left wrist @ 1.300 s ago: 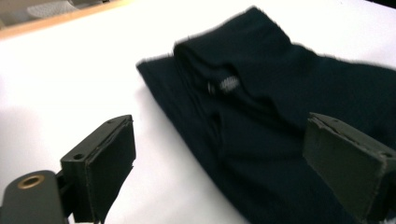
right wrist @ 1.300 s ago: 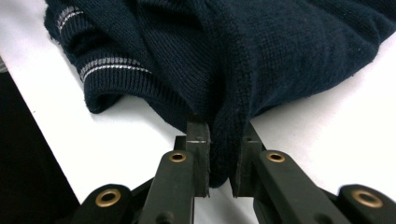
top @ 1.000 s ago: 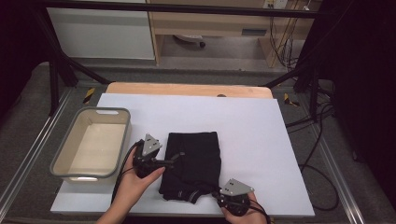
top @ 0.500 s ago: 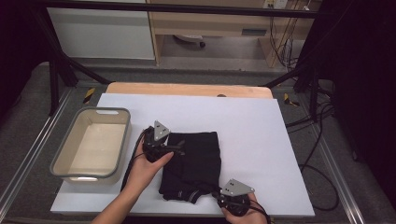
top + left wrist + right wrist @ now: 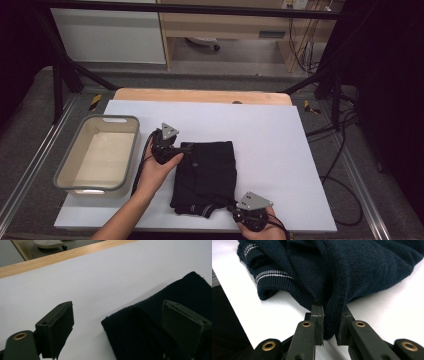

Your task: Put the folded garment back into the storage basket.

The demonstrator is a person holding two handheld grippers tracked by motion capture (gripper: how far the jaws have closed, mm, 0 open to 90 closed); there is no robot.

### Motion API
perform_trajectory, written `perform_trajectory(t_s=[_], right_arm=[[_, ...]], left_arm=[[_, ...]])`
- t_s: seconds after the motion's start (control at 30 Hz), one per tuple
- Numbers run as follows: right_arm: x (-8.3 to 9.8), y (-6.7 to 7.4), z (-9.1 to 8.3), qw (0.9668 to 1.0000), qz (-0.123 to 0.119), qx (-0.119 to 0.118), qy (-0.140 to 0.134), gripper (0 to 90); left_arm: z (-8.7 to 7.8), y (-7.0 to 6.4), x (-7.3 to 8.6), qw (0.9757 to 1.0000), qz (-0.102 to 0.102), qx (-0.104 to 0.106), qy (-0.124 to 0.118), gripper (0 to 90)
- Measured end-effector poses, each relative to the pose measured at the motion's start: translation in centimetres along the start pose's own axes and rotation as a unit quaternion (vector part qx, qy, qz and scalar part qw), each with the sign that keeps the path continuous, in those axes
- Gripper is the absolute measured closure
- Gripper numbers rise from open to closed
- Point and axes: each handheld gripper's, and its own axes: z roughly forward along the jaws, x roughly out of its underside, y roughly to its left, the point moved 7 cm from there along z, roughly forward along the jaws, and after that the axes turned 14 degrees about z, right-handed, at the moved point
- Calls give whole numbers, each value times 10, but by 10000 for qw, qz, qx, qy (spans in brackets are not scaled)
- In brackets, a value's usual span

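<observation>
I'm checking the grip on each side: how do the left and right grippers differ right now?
The left gripper has its jaws wide open around the dark sweater's far corner, while the right gripper is shut, pinching a fold at the near edge. Both meet the same sweater.

From my seat, the right hand-held gripper (image 5: 234,206) sits cut off at the bottom edge of the high view, and the dark sweater (image 5: 352,267) runs past the top edge of the right gripper view.
</observation>
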Motion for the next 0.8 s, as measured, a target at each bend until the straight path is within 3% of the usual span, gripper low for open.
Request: perform_trajectory(t_s=[0.23,0.53,0.8], right_arm=[[0,0,0,10000,13,28,34,796],[0,0,0,10000,-10,-16,-8,795],[-1,0,0,10000,-29,-7,42,787]], left_arm=[[7,3,5,9999,14,-45,145,122],[15,4,8,9998,-20,-61,163,133],[19,4,14,9991,60,-97,410,141]])
